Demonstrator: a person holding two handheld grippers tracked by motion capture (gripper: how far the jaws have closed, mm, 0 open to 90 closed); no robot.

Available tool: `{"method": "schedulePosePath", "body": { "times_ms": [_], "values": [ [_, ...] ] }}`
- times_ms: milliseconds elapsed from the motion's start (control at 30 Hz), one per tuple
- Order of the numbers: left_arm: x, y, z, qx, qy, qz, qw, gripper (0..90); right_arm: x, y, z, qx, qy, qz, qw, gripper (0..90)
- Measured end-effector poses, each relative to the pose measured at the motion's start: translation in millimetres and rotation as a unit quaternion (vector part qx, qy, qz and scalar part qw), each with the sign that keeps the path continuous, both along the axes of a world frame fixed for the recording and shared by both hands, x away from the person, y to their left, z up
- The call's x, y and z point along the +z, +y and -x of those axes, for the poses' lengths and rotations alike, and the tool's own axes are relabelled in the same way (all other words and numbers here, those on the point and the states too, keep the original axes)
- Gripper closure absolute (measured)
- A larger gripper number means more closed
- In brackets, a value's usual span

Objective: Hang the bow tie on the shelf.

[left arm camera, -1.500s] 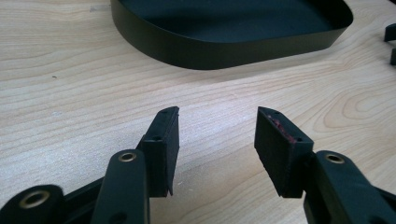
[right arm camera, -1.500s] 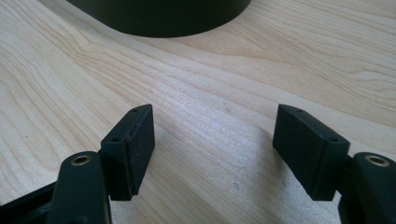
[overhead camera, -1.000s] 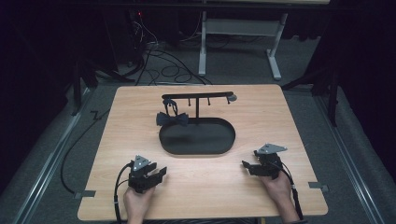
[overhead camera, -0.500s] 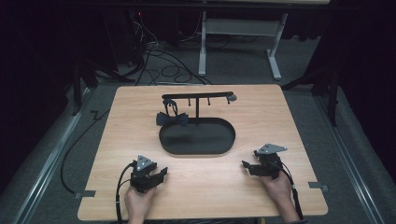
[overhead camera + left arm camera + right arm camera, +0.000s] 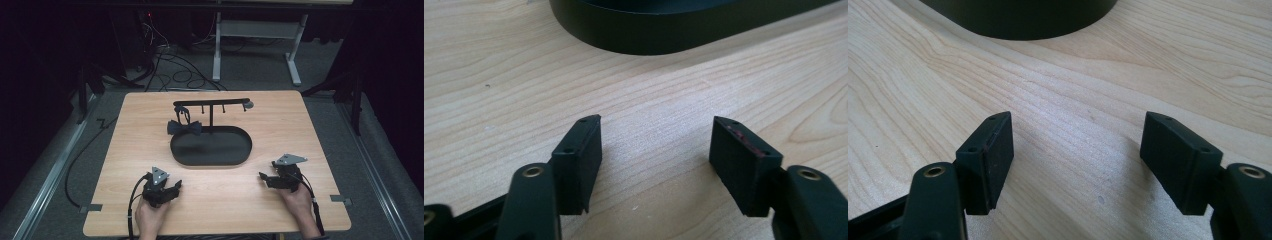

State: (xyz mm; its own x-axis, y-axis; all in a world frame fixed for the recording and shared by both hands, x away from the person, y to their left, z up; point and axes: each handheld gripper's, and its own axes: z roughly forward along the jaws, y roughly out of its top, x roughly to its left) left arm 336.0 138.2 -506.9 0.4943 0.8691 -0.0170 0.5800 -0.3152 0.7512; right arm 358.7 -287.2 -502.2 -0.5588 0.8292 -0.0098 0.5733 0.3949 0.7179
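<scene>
Two grippers rest low on the wooden table at my near edge, each apart from the work, which I read as a ready stance before any reach. My left gripper points toward the black oval tray; its jaws have just been opening and now stand wide with bare wood between them, as the left gripper view confirms. My right gripper lies well to the tray's right, jaws likewise spread and empty, with bare grain between its pads. Neither one touches anything but the table.

With both grippers spread and aimed at it, I take the tray assembly as the likely object. It sits mid-table, nearer the far side than my hands. From its back edge rises a thin post carrying a horizontal bar with small hooks hanging beneath. A black bow tie hangs or leans at the left end of that bar, just over the tray's far left rim; whether it touches the rim I cannot tell. The tray is matte, shallow-walled and otherwise looks empty.
</scene>
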Motion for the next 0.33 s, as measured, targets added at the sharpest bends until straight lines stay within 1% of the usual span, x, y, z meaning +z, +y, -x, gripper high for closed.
{"method": "schedulePosePath", "body": {
  "times_ms": [67, 333],
  "values": [
    [-0.1, 0.0, -0.5, 0.000, 0.001, 0.002, 1.0000, 36.1, 0.0, 0.0, 0.0, 0.000, 0.000, 0.000, 1.0000, 31.0],
    [-0.1, -0.1, -0.5, 0.000, 0.001, 0.002, 1.0000, 36.0, 0.0, 0.0, 0.0, 0.000, 0.000, 0.000, 1.0000, 31.0]
  ]
}}
